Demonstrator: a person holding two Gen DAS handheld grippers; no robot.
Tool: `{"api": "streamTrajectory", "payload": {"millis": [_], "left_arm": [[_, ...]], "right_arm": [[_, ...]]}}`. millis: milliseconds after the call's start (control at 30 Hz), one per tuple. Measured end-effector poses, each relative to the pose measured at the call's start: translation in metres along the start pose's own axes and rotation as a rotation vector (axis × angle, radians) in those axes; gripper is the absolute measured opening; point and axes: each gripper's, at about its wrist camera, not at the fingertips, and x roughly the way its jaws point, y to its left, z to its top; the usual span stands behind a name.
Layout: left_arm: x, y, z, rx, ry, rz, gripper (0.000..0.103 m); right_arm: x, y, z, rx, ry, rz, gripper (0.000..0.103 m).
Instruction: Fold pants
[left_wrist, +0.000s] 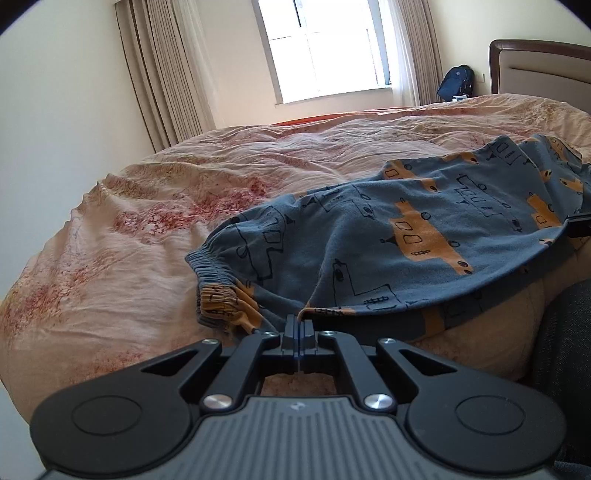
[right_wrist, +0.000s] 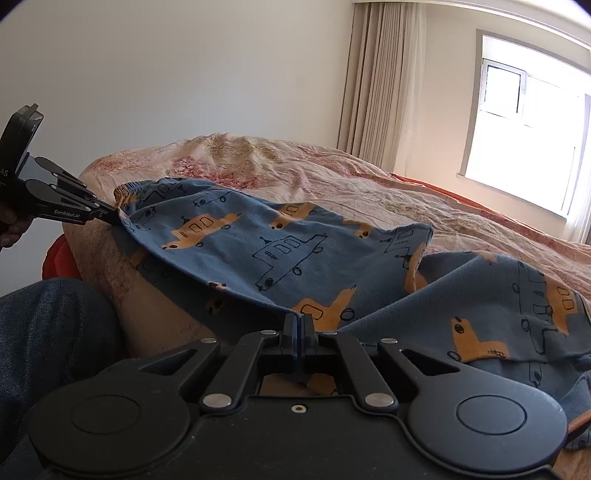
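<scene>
Blue pants (left_wrist: 388, 236) with orange car prints lie on a bed, near its front edge. My left gripper (left_wrist: 298, 320) is shut on the pants' near edge, close to the elastic waistband (left_wrist: 214, 273). My right gripper (right_wrist: 298, 320) is shut on the same edge of the pants (right_wrist: 258, 254) farther along. The cloth edge is stretched taut between the two. The left gripper also shows in the right wrist view (right_wrist: 114, 218), and the right gripper's tip shows in the left wrist view (left_wrist: 578, 225). The pant legs (right_wrist: 498, 306) lie bunched to the right.
The bed has a wrinkled peach floral cover (left_wrist: 166, 229). A window (left_wrist: 325, 48) with curtains (left_wrist: 162, 74) is behind it. A wooden headboard (left_wrist: 543, 66) and a dark backpack (left_wrist: 456, 81) stand at the far right. The person's jeans-clad leg (right_wrist: 48, 325) is by the bed's edge.
</scene>
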Motion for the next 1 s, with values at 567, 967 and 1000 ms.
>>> {"api": "streamTrajectory", "payload": {"millis": [567, 967, 1000], "left_arm": [[-0.006, -0.011, 0.005, -0.032, 0.043, 0.036, 0.013], [-0.021, -0.061, 0.046, -0.253, -0.073, -0.080, 0.098], [-0.016, -0.073, 0.056, -0.264, -0.081, -0.111, 0.098]], "right_arm": [[-0.006, -0.003, -0.014, 0.074, -0.009, 0.012, 0.012], [-0.058, -0.036, -0.027, 0.200, -0.105, -0.173, 0.102], [-0.063, -0.041, -0.028, 0.205, -0.105, -0.205, 0.102]]}}
